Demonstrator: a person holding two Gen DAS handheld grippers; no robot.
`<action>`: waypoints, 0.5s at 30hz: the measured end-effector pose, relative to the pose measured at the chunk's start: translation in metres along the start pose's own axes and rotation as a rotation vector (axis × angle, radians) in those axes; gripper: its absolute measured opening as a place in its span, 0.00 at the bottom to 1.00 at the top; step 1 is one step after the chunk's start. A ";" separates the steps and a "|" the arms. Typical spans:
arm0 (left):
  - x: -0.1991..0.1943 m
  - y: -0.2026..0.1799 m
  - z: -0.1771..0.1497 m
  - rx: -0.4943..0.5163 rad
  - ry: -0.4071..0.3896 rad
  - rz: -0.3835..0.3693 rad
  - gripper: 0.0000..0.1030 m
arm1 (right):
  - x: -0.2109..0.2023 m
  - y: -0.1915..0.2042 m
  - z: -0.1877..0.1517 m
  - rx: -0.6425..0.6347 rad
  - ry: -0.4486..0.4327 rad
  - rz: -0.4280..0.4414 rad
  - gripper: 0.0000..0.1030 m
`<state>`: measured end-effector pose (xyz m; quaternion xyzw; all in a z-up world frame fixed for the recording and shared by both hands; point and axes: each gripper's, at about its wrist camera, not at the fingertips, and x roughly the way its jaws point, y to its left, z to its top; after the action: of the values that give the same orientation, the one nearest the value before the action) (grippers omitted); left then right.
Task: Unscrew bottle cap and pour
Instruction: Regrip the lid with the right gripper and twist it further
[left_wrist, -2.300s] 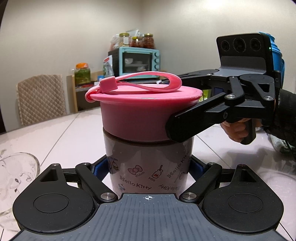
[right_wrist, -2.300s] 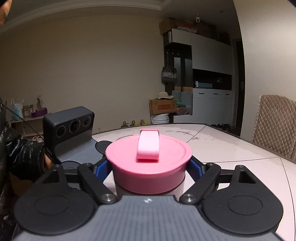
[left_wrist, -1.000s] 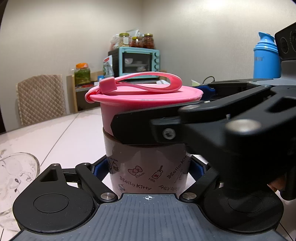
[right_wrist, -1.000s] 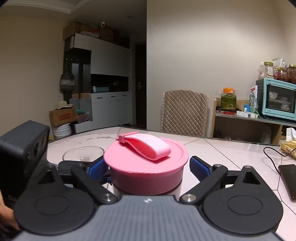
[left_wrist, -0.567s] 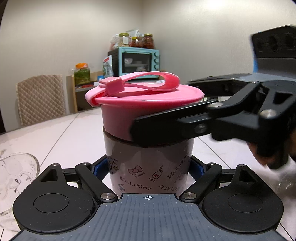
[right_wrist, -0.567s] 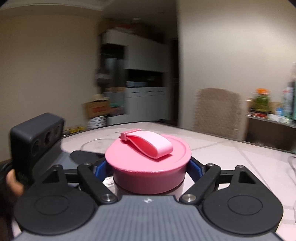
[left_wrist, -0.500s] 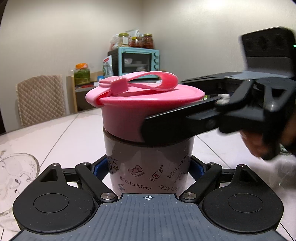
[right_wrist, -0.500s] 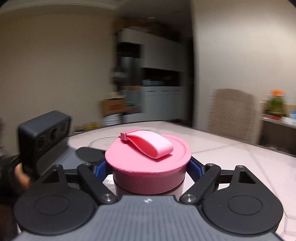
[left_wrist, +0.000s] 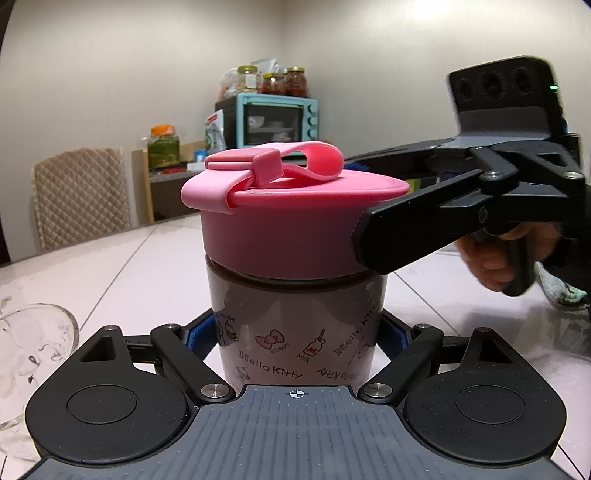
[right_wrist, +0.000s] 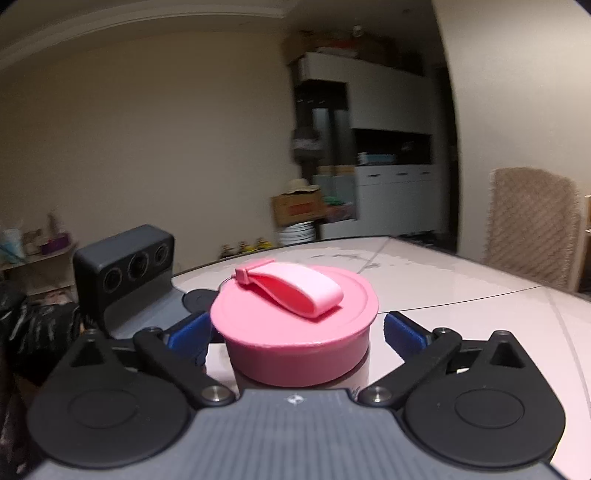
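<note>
One bottle (left_wrist: 295, 325), one pink cap (left_wrist: 291, 229), one glass (left_wrist: 29, 354) and two grippers are present on the pale surface (left_wrist: 110, 273). The bottle stands upright with the cap still seated on it; a pink strap loop (right_wrist: 295, 288) lies across the cap top.

Left gripper (left_wrist: 295, 332): its fingers are closed on the bottle body, the blue pads (left_wrist: 201, 332) pressing against both sides below the cap.

Right gripper (right_wrist: 295, 332): the cap sits between its fingers, but both blue pads (right_wrist: 402, 332) stand clear of the cap's sides with a visible gap. The jaws have just been opening, and they hold nothing. In the left view, one black finger (left_wrist: 406, 236) of this gripper lies alongside the cap's right edge, and a hand (left_wrist: 498, 258) grips its handle.

The glass stands at the left of the left gripper, apart from the bottle.

Legible print on the bottle: "Hello Kitty", "Ribbon", "Milk".

Background: a teal oven (left_wrist: 277, 118) with jars on top, and a quilted chair (left_wrist: 81, 195).
</note>
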<state>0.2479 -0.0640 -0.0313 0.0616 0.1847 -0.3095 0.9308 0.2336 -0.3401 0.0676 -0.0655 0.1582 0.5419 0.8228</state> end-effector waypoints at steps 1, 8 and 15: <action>0.000 -0.002 0.000 0.001 0.000 0.000 0.87 | 0.001 0.001 0.000 0.001 0.001 -0.021 0.98; 0.001 0.001 0.002 0.000 0.000 -0.001 0.88 | -0.006 0.054 -0.005 0.007 -0.033 -0.291 0.98; 0.000 0.001 0.002 0.000 0.000 -0.001 0.88 | 0.002 0.084 -0.014 0.066 -0.093 -0.484 0.98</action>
<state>0.2493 -0.0638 -0.0297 0.0613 0.1848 -0.3100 0.9306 0.1547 -0.3080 0.0590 -0.0495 0.1174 0.3262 0.9367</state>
